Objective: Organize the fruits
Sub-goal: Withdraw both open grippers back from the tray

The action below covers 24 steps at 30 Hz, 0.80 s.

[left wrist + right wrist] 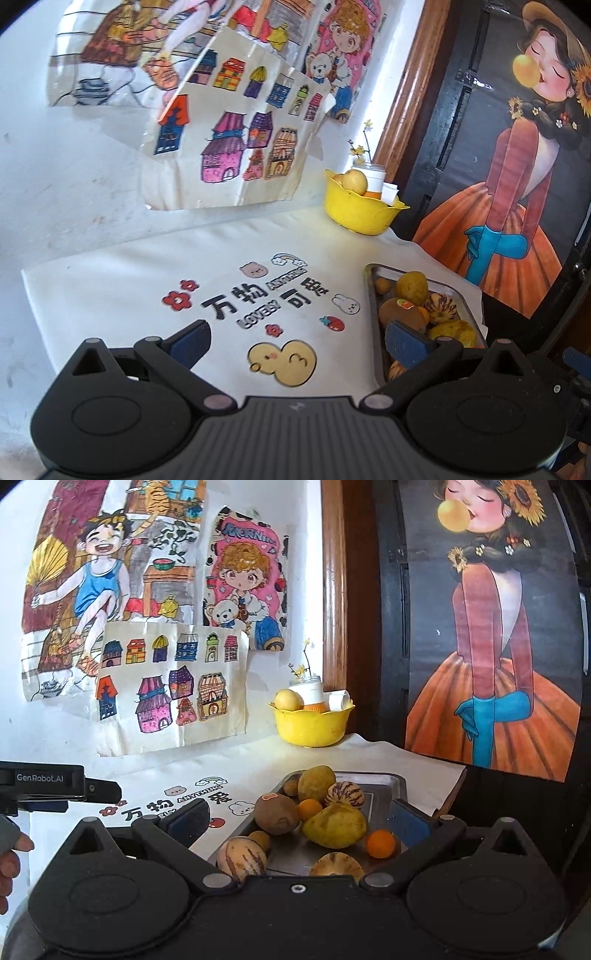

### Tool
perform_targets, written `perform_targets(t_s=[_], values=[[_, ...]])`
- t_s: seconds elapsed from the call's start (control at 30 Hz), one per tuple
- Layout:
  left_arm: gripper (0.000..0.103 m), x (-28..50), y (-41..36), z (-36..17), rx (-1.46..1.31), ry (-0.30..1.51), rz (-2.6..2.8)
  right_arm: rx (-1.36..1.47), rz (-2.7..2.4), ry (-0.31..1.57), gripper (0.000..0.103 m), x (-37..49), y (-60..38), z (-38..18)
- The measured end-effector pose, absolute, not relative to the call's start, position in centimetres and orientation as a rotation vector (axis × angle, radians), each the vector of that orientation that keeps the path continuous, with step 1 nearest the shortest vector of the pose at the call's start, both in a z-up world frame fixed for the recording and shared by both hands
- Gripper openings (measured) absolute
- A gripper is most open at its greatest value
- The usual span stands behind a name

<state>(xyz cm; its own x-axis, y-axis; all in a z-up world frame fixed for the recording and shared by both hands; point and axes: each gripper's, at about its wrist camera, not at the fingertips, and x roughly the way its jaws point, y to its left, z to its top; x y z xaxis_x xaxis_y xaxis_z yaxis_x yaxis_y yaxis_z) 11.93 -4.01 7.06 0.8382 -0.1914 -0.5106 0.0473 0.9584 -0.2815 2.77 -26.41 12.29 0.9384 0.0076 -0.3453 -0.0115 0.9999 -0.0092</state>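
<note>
Between right claw (295, 825) fingers, fruit tray (384, 781)

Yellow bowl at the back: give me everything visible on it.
The yellow bowl looks like glossy plastic, with a wavy, scalloped rim that flares outward. It stands upright on the white cloth at the table's far edge, close to the wall and the wooden frame, well apart from the metal tray. Inside sit a pale yellow fruit on the left, a white jar with an orange band, and a smaller white item on the right. Neither gripper is near it.
</note>
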Motion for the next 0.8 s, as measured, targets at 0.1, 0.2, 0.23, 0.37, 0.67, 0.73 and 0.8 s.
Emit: perform_targets(t_s=[0.1, 0.2, 0.23, 0.37, 0.67, 0.73, 0.8], values=[[0.103, 11.0, -3.6, 6.7, -0.265, 0.545, -0.115, -0.040, 0.001, 0.335, 0.102, 2.3, -25.8, 12.1], [0.103, 10.2, -3.3, 6.2, -0.267, 0.540, -0.097, -0.049, -0.001, 0.321, 0.102, 1.8, -25.4, 12.1], [0.103, 10.0, -3.2, 6.1, -0.263, 0.536, -0.090, -0.052, -0.001, 0.317, 0.102, 1.7, -25.3, 12.0], [0.103, 9.3, -3.1, 5.7, -0.241, 0.526, -0.063, -0.058, -0.011, 0.300, 0.102, 1.2, -25.0, 11.9], [0.103, 7.8, -3.2, 5.6, -0.205, 0.486, -0.045, -0.064, -0.025, 0.257, 0.102, 0.1, -24.6, 11.7], [0.103, 7.4, -3.2, 5.6, -0.191, 0.475, -0.035, -0.057, -0.025, 0.253, 0.102, -0.1, -24.4, 11.6], [0.103, 7.2, -3.2, 5.5, -0.179, 0.470, -0.030, -0.050, -0.023, 0.253, 0.102, -0.3, -24.3, 11.4]])
